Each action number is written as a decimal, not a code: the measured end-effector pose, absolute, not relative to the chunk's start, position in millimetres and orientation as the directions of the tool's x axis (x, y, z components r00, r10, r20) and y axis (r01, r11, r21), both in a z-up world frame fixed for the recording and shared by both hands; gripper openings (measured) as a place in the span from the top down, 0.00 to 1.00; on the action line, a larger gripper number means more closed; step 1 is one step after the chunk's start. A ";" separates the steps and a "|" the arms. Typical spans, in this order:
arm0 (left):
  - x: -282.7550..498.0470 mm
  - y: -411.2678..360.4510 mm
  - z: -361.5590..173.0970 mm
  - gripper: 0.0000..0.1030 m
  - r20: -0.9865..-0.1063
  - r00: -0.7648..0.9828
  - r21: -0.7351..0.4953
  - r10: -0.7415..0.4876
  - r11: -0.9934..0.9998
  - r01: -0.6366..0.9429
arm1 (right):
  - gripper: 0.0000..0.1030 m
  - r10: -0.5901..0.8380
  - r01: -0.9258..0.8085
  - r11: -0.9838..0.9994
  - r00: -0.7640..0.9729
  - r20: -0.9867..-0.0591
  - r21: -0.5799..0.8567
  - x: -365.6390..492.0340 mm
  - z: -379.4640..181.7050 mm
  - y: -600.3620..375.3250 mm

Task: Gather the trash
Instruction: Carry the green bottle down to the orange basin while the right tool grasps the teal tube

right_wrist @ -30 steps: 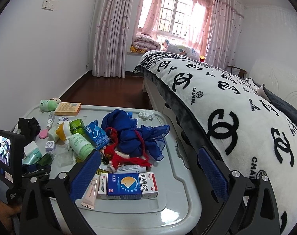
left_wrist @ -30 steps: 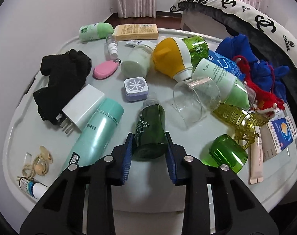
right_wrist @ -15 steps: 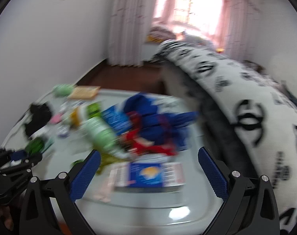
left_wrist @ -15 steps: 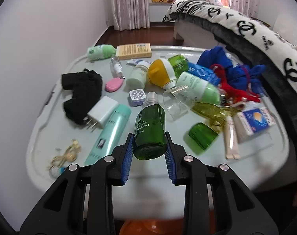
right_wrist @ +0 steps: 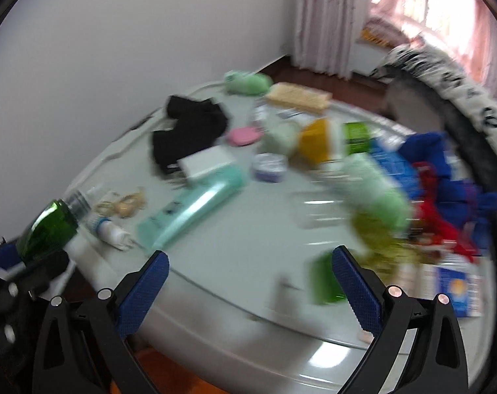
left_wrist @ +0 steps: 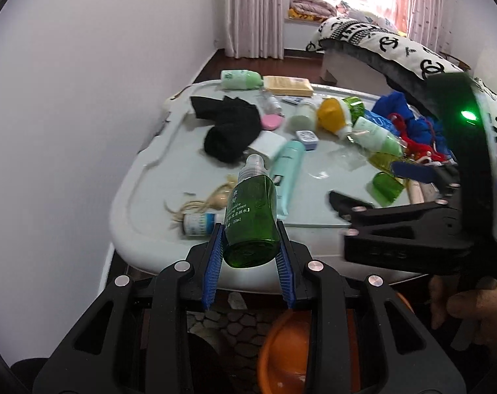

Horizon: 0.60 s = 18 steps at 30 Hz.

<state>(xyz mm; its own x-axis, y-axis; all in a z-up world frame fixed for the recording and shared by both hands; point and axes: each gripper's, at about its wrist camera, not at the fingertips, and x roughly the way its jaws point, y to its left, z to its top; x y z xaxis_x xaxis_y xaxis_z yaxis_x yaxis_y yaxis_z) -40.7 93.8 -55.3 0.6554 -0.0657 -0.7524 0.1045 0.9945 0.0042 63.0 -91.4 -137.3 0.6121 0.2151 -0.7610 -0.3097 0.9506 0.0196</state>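
My left gripper is shut on a dark green toner bottle, held lifted at the near edge of the pale table lid; an orange bin shows below it. In the blurred right wrist view the same green bottle appears at the far left. My right gripper stands wide open above the lid's near edge, nothing between its fingers, with a small green cap by its right finger. In the left wrist view the right gripper reaches in from the right.
The lid holds a teal tube, black cloth, white charger, yellow-topped bottle, blue and red fabric, a small vial and rubber bands. A bed runs along the right. A hand holds the right gripper.
The left gripper lifted the green bottle off the lid and drew it back past the near edge. The right gripper swung left and down over the lid, still open.
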 end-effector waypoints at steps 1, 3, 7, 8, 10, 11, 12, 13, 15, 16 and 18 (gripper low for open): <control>-41.6 97.8 -55.3 0.71 -0.749 0.660 0.000 -0.064 0.995 0.097 | 0.05 0.249 -0.323 0.945 0.594 -0.765 0.056 69.8 -140.2 -83.3; -42.9 107.7 -53.4 0.71 -0.740 0.670 -0.007 -0.059 0.997 0.080 | 0.05 0.287 -0.336 0.937 0.580 -0.763 0.097 80.9 -143.6 -69.2; -47.5 126.4 -47.5 0.71 -0.717 0.696 -0.008 -0.039 0.999 0.049 | 0.05 0.255 -0.322 0.944 0.579 -0.774 0.069 102.8 -154.0 -46.5; -48.0 132.2 -46.0 0.71 -0.711 0.703 -0.009 -0.034 0.999 0.039 | 0.05 0.231 -0.302 0.951 0.576 -0.784 0.059 110.3 -158.5 -41.6; -49.4 138.7 -45.9 0.71 -0.707 0.706 -0.010 -0.028 1.000 0.030 | 0.05 0.197 -0.264 0.963 0.572 -0.796 0.048 122.0 -165.9 -35.7; -49.8 141.9 -45.6 0.71 -0.706 0.708 -0.013 -0.028 1.000 0.026 | 0.05 0.166 -0.233 0.972 0.573 -0.802 0.034 128.0 -170.2 -31.9; -49.7 145.6 -45.6 0.71 -0.707 0.706 -0.022 -0.034 0.999 0.026 | 0.05 0.139 -0.208 0.978 0.573 -0.808 0.021 132.1 -173.2 -30.4; -49.5 146.9 -44.9 0.71 -0.707 0.706 -0.027 -0.037 0.999 0.026 | 0.05 0.115 -0.178 0.984 0.569 -0.814 0.014 137.5 -177.2 -27.9; -50.7 150.4 -43.8 0.71 -0.704 0.709 -0.034 -0.042 0.999 0.026 | 0.18 0.107 -0.154 0.988 0.569 -0.816 0.023 142.6 -180.0 -26.8; -51.3 150.8 -42.8 0.71 -0.704 0.709 -0.037 -0.048 0.999 0.030 | 0.25 0.113 -0.147 0.989 0.574 -0.811 0.034 142.8 -178.7 -27.9; -51.9 152.2 -40.6 0.71 -0.698 0.714 -0.044 -0.055 0.998 0.034 | 0.48 0.103 -0.160 0.987 0.579 -0.809 0.011 139.8 -175.0 -24.9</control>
